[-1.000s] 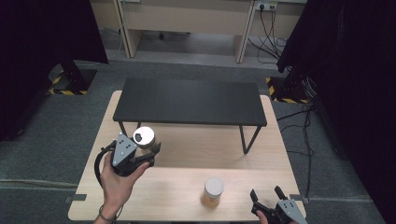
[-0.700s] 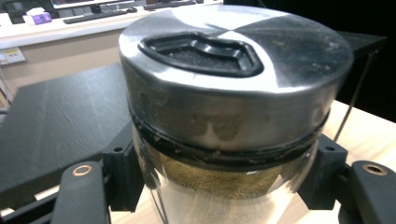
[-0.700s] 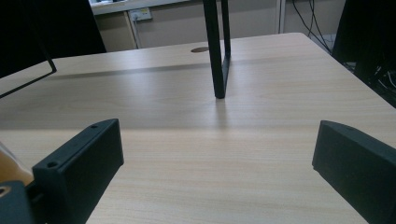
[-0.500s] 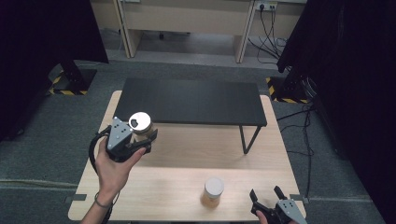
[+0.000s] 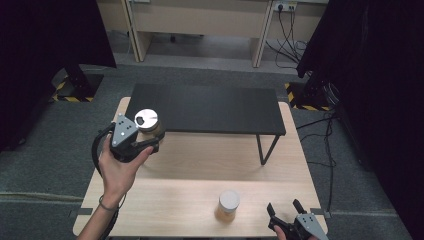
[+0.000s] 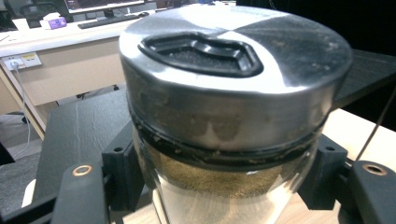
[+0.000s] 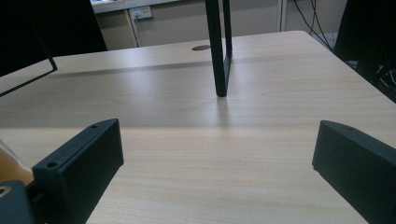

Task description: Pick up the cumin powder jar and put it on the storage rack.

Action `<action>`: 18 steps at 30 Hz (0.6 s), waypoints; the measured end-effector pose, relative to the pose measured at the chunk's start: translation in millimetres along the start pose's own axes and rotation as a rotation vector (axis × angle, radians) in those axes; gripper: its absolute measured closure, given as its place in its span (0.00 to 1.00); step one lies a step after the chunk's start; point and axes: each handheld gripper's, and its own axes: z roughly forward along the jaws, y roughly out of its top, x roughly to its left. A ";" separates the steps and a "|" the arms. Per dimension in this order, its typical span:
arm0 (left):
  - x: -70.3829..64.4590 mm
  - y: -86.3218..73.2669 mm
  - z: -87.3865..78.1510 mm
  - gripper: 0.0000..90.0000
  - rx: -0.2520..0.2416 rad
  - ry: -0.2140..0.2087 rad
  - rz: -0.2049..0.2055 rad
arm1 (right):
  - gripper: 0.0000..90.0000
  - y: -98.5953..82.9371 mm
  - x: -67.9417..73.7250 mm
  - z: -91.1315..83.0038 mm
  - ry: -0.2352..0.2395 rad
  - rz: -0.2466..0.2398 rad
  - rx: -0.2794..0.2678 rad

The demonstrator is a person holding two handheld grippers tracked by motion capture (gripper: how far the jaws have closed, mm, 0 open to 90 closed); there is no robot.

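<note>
Near tabletop edge: the right hand-held gripper [image 5: 286, 208] sits at the front right corner of the wooden tabletop [image 5: 200, 165], its jaws spread wide with only bare wood between them in the right gripper view.
Second jar: a jar with a pale lid [image 5: 229, 204] stands near the front edge, just left of the right hand-held gripper and apart from it.
Open room, right: from the right hand-held gripper forward, the wood lies free up to the black leg [image 7: 218, 46] of the black riser shelf [image 5: 205, 107].
Open room, middle: a broad band of wood between the second jar and the riser shelf carries nothing.
Left hand-held gripper: the left hand-held gripper [image 5: 150, 140], held in the person's left hand [image 5: 120, 167], is clamped on the held jar [image 5: 148, 122]; in the left gripper view its black pads press the glass on both sides just under the lid.
Held jar, place: over the left part of the tabletop, at the front left corner of the riser shelf; whether it is lifted or resting I cannot tell.
Held jar, look: clear glass body filled with a tan, grainy powder; a brushed metal lid [image 6: 233, 60] with a black recessed insert on top and a dark ring below, dusted with fine crumbs.
Far edges: the riser shelf spans most of the tabletop's back half; beyond it grey carpet, then pale desks [image 5: 200, 20] against the far side, dark curtains at both flanks.
</note>
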 end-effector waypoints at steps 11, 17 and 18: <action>6.3 18.0 10.2 0.34 -0.002 0.005 0.006 | 0.02 -0.3 -0.8 0.4 -0.001 0.002 0.001; 11.0 24.7 17.4 0.34 -0.004 0.012 -0.001 | 0.02 -0.2 -1.6 0.2 -0.003 0.004 0.002; 11.0 24.7 17.4 0.34 -0.004 0.012 -0.001 | 0.02 0.0 -1.6 0.0 -0.003 0.006 0.001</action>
